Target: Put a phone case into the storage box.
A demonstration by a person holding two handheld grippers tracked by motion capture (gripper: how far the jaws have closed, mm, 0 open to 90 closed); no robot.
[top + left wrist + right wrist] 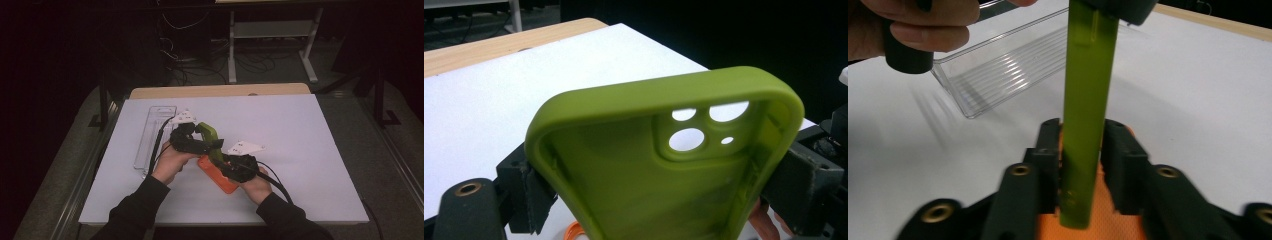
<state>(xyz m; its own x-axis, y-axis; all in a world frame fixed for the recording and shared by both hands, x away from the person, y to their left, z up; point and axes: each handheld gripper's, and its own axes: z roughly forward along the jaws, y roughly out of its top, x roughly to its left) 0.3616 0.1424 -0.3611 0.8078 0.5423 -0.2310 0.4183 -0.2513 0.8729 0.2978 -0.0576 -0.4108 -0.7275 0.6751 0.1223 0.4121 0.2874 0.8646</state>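
Observation:
A green phone case (209, 136) is held above the table between my two grippers. In the left gripper view the green phone case (624, 190) shows its hollow inside and camera holes, and my left gripper (664, 195) has its jaws pressed on the case's two long sides. The right gripper view has the green phone case (1087, 100) edge-on and upright, with my right gripper (1083, 150) closed tight against its two faces near the lower end. An orange phone case (220, 177) lies flat on the table under my right gripper (218, 151). My left gripper (206, 145) comes in from the left.
A clear plastic tray (150, 135) lies lengthwise at the table's left, just beyond the left hand (923, 30). The white board (300, 150) covers the table, with a wooden edge (220, 91) behind it. Cables and a metal stand are on the floor beyond.

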